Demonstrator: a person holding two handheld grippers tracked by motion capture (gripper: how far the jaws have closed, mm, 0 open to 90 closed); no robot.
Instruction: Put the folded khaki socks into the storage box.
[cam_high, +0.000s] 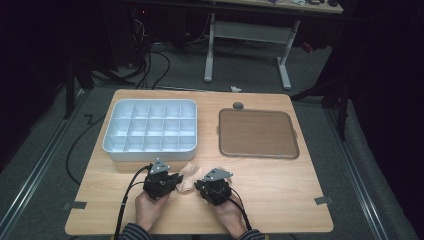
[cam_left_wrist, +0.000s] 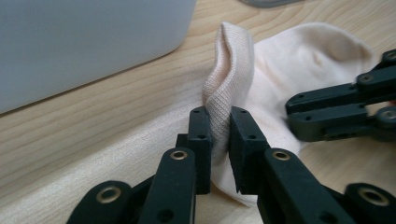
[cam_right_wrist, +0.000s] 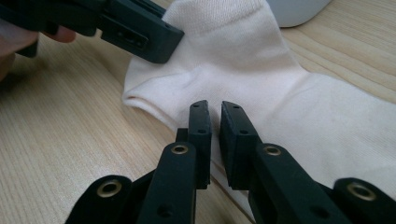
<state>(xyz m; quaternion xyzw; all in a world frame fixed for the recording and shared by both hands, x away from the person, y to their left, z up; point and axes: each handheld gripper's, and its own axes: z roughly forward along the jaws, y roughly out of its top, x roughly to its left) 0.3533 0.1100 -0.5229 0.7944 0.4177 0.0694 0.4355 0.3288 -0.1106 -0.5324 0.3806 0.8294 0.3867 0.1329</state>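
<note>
Right now both grippers meet over a cream sock (cam_high: 186, 181) that lies on the wooden table (cam_high: 280, 195), near its front edge and just in front of the white compartment box (cam_high: 150, 131). Left gripper (cam_left_wrist: 219, 123): in the left gripper view its two black jaws are clenched on the ribbed cuff of the sock, which is bunched into an upright fold between the pads, so the fabric is plainly pinched. Right gripper (cam_right_wrist: 215, 119): in the right gripper view its jaws stand close together with only a narrow slit between them, set down on the edge of the sock, and a thin bit of the fabric appears to be nipped between the pads, though the cloth there is mostly hidden by the jaws themselves. From above, the left gripper (cam_high: 170, 179) sits at the sock's left side and the right gripper (cam_high: 200, 184) at its right, the two nearly touching, with a hand (cam_high: 150, 207) behind the one and a hand (cam_high: 229, 212) behind the other. Brown tray (cam_high: 258, 133): it lies flat to the right of the compartment box, well apart from the sock. The box's side wall (cam_left_wrist: 84, 42) rises just beyond the sock in the left gripper view
</note>
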